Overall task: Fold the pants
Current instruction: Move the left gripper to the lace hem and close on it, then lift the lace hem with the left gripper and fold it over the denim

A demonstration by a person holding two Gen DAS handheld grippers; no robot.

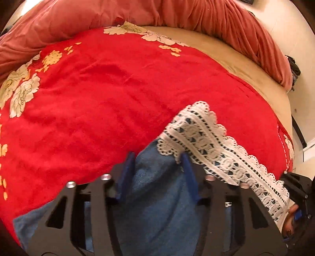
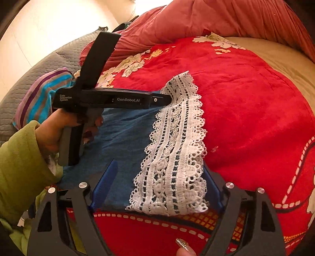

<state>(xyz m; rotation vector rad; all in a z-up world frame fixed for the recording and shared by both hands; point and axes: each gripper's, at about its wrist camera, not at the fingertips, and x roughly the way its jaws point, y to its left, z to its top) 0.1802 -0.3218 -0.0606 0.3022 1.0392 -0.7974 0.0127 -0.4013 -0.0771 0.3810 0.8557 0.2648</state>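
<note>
The left gripper, held by a hand in a green sleeve, reached in level from the left of the right-wrist view, its tip at the far end of the lace hem; in its own view the left gripper pointed steeply down, blue fingers partly closed with the denim and the hem's corner between them; contact of the pads with the cloth could not be judged. The right gripper lay low over the near end of the hem, jaws half spread either side of the lace and denim; whether they pinched it could not be told. No earlier frame being given, only this state is recorded. The blue denim pants lay flat on a red floral blanket on the bed; the white lace-trimmed leg opening ran between the two grippers. Around them: a rumpled salmon quilt along the far edge; a tan sheet beside the blanket; a striped garment and a grey quilted cover behind the left hand; a painted fingernail at the lower edge.
</note>
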